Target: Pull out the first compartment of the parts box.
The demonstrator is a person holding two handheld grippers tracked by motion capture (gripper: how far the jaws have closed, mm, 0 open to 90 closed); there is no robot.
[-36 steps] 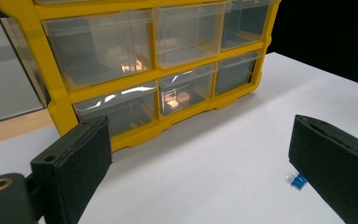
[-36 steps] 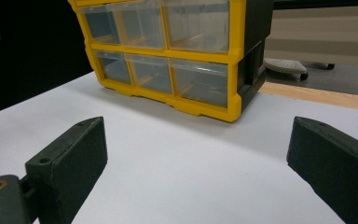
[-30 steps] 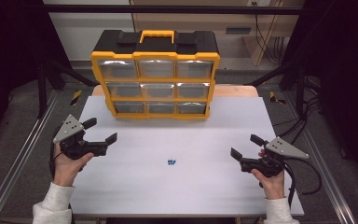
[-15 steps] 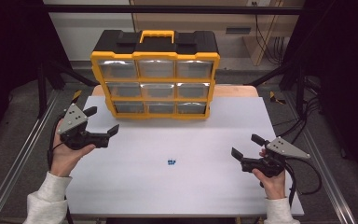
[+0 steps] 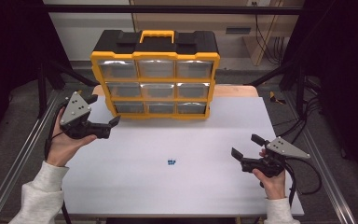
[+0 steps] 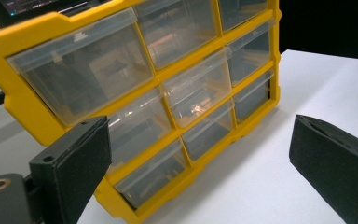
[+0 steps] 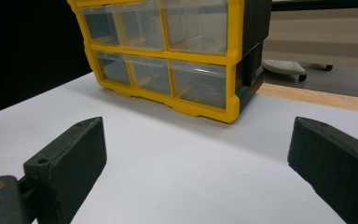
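Observation:
A yellow and black organizer (image 5: 154, 79) with three rows of clear drawers stands upright at the back of the white table (image 5: 205, 196). My left gripper (image 5: 105, 110) is open and empty, raised just off the organizer's lower left corner. Seen from the left gripper view, the organizer (image 6: 168, 93) is close ahead, between the spread jaws of that gripper (image 6: 200, 154). My right gripper (image 5: 245, 145) is open and empty, low over the table's right front. In the right gripper view the organizer (image 7: 168, 56) stands farther off. A small blue object (image 5: 170, 162) lies on the table between the hands.
Metal rails run along both sides of the table. Cables (image 5: 307, 168) trail off the right edge. A wooden strip (image 5: 235, 90) shows behind the white surface, right of the organizer.
My left gripper has moved forward and a little right, toward the organizer's lower left corner. The right gripper has stayed where it was.

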